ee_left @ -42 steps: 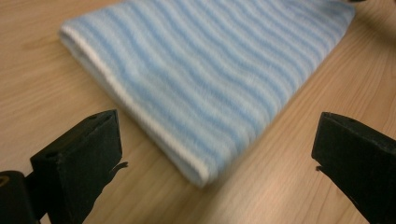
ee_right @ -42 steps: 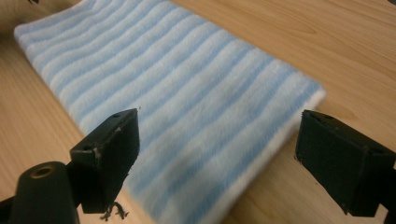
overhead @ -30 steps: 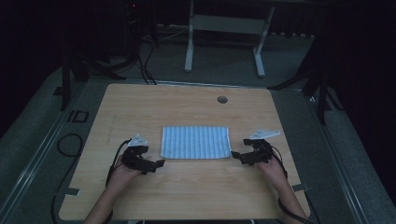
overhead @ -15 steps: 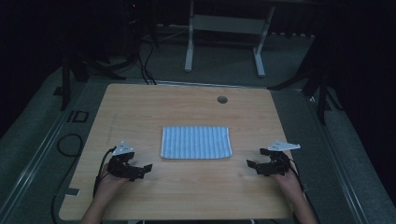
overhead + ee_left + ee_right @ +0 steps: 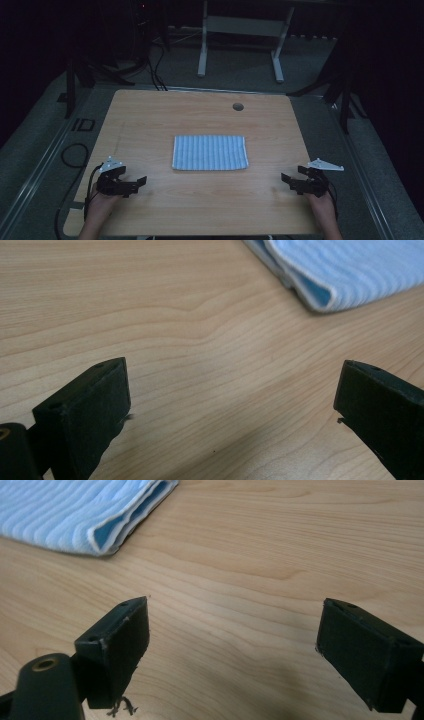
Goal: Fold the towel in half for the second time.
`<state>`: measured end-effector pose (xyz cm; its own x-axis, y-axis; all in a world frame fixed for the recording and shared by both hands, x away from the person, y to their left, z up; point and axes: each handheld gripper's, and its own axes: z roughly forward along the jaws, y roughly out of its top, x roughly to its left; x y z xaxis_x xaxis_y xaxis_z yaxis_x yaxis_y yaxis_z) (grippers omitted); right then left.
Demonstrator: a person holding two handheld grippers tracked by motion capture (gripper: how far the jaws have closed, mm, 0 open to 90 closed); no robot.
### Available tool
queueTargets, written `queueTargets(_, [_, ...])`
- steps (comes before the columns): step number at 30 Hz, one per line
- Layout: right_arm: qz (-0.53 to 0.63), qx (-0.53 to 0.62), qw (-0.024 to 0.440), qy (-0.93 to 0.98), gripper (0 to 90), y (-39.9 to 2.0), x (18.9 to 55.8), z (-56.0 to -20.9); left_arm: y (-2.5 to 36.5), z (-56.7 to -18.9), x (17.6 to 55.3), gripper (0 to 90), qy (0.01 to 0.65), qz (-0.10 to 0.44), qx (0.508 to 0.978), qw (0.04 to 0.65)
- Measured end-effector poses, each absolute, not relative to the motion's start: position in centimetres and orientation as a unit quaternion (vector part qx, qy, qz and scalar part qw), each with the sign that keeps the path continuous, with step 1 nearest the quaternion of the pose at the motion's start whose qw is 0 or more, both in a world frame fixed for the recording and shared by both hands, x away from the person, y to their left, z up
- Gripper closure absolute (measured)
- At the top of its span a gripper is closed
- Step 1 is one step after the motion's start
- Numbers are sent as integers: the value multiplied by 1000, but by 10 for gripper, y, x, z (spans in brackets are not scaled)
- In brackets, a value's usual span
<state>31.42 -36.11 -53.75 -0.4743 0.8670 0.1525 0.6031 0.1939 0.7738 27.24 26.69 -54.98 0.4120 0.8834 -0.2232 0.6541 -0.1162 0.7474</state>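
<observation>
A folded blue-and-white striped cloth (image 5: 210, 152) lies flat at the middle of the wooden table (image 5: 200, 115). My left gripper (image 5: 134, 183) rests near the front left corner, open, with nothing between its jaws. My right gripper (image 5: 289, 181) sits near the front right edge, also open and holding nothing. In the left gripper view (image 5: 232, 407) the cloth's folded corner (image 5: 345, 270) lies ahead at the upper right, well apart from the jaws. In the right gripper view (image 5: 235, 640) the cloth (image 5: 75, 510) lies at the upper left, likewise apart.
A round cable hole (image 5: 238, 106) sits near the table's far edge. A white table frame (image 5: 240, 30) stands on the floor beyond. Black cables (image 5: 75, 155) trail on the floor at the left. Dark stands (image 5: 345, 75) flank the table.
Both grippers have drawn back from the cloth's left and right edges toward the table's front corners. The cloth stays flat where it was.
</observation>
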Motion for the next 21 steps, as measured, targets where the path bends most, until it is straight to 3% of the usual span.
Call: queueTargets(21, [420,543,188,703,133,-379,295,-541,288,-551,263,17,546,151,704,428])
